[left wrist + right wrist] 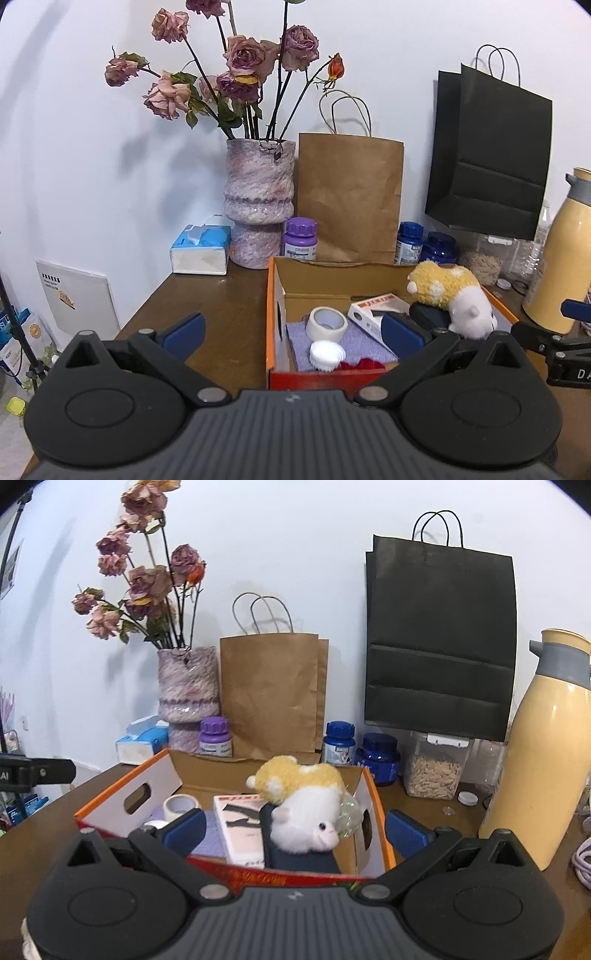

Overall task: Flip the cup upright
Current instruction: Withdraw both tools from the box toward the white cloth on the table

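A: Where is the cup?

B: The white ribbed cup [327, 354] lies in the box [275, 295], low in the middle of the left wrist view. It sits on a purple cloth [365, 347], just below the tape roll [327, 323], flat end toward the camera. It looks tipped or upside down, but I cannot tell which.

A: And in the right wrist view?

B: There only a white sliver shows at the lower left, behind that gripper's left finger.

A: What else is in the box?

B: A red scrap [362, 364] just right of the cup, at the near wall. A white carton [373, 310] lies right of the tape. Further right, a yellow and white plush [454, 299] lies over something dark.

A: The claws?

B: The left gripper [293, 332] has its blue pads [184, 328] wide apart, with nothing between them. It hangs before the box's near wall, at the bottom of its frame. The right gripper [295, 827] is spread just as wide and also empty, facing the near wall and the plush.

A: Is either touching the cup?

B: No, both are apart from it.

A: Around the box?

B: It stands on a brown table [221, 295]. Behind it, upper middle of the frame, are a vase [258, 206] of dried roses and a brown bag [351, 199]. A black bag [491, 155] is at the upper right, and a cream flask [565, 266] at the right edge
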### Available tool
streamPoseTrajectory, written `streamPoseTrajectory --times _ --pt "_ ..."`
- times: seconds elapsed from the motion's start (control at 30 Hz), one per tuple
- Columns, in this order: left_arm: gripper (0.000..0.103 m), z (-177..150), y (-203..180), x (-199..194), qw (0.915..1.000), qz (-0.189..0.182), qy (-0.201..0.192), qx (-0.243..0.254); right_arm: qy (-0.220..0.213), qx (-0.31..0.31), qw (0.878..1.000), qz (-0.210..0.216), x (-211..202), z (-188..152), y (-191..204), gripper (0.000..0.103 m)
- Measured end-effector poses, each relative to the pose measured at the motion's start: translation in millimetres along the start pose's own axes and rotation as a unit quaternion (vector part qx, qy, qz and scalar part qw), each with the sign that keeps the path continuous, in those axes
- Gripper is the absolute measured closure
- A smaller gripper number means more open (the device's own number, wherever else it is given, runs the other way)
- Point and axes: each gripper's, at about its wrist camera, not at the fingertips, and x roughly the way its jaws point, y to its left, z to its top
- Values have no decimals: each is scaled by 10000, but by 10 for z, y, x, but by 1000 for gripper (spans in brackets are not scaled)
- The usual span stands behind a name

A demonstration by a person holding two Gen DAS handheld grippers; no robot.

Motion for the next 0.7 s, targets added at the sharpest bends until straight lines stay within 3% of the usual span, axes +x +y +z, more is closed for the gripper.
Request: streamPoseTrajectory --times 0.7 --pt "0 -483 479 -716 9994 162 296 -44 360 -249 9970 636 -482 -422 682 0"
